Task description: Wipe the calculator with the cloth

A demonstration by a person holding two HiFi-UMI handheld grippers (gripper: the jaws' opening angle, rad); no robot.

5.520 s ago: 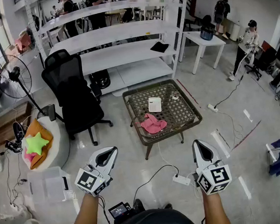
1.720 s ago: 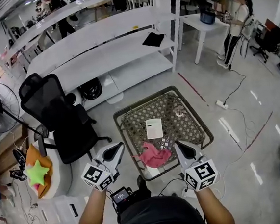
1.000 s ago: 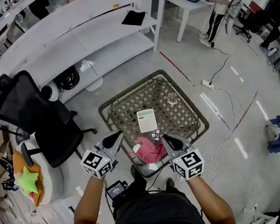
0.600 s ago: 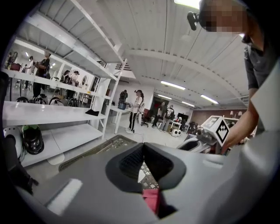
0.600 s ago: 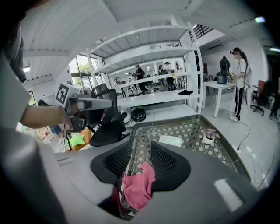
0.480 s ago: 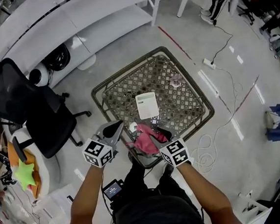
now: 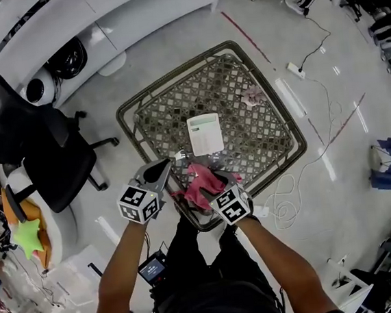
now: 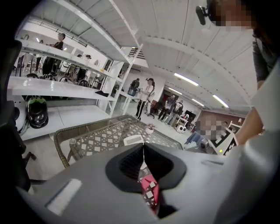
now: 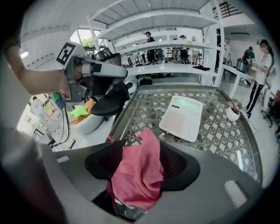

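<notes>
Two grippers hang over the near edge of a low wicker table [image 7: 172, 77] with a glass top, and the coming move turns on the right one.

Leftmost, an office chair [image 7: 22, 145] stands on the floor well apart from the table and out of the way. Next comes the left gripper [image 8: 143, 151], whose jaws are pressed together with nothing between them. It sits just beside the pink cloth [image 9: 138, 175], above the table's near left rim, and it looks idle for now.

The cloth lies bunched on the glass close to the near rim. The right gripper [image 9: 136, 151] is tipped steeply down over it, and its jaws have just been opening. They now stand wide, with the cloth heaped between the two pads but not yet pinched. Closing here should catch a good fold.

Beyond the cloth, ahead of the right jaws and a little to their right, lies the white calculator [image 9: 183, 117]. It is flat, face up, near the middle of the table, with its long side running away from the person. The right hand is the nearer one, so a push forward from the cloth looks like the natural wiping path.

Bare glass surrounds the calculator on all sides. Only a small pot [image 9: 232, 113] stands farther right, well apart from it.
</notes>
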